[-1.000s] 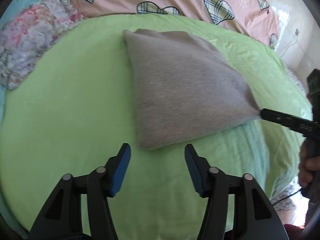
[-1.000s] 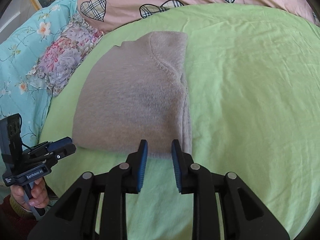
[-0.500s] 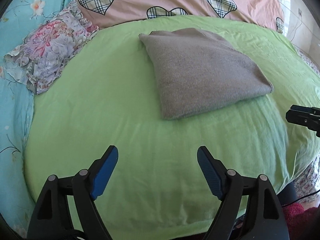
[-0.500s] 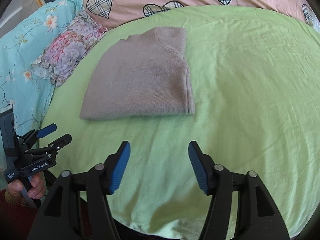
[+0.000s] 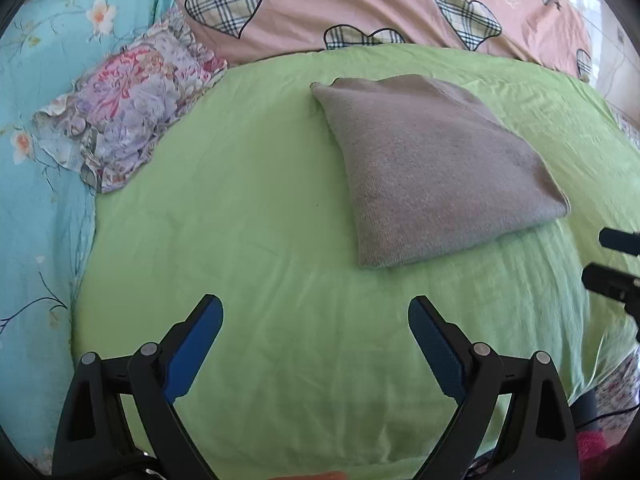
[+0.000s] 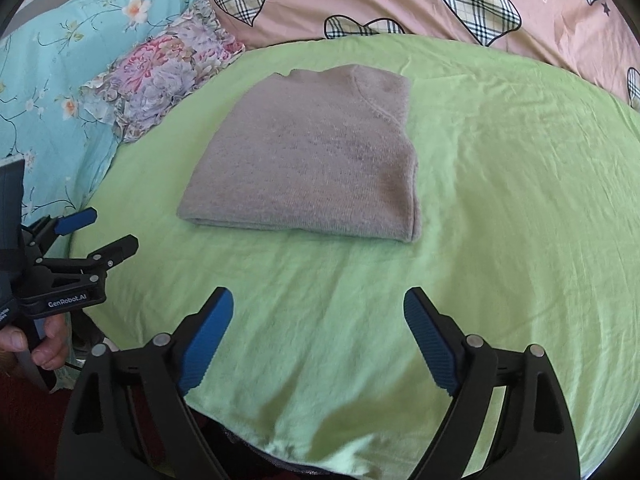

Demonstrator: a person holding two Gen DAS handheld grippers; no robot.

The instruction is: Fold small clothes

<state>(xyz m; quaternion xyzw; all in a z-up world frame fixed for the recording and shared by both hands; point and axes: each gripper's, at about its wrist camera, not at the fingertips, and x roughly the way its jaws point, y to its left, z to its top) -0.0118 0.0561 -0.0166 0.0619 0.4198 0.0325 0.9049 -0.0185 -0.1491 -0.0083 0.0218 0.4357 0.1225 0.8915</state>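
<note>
Grey sweater (image 6: pixel 308 160) folded at frame centre on green sheet (image 6: pixel 500 200); left gripper (image 5: pixel 316 320) and right gripper (image 6: pixel 318 312) opening, empty; loose stack liable to slump if snagged.

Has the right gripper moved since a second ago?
Yes. The right gripper has backed off the grey sweater: then at its near hem, now over bare green sheet, jaws opening, empty.

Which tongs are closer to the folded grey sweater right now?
Left, narrowly. The left tongs, opening and empty, sit just short of the near corner of the sweater; the right tongs, also opening and empty, sit farther off its near edge.
</note>
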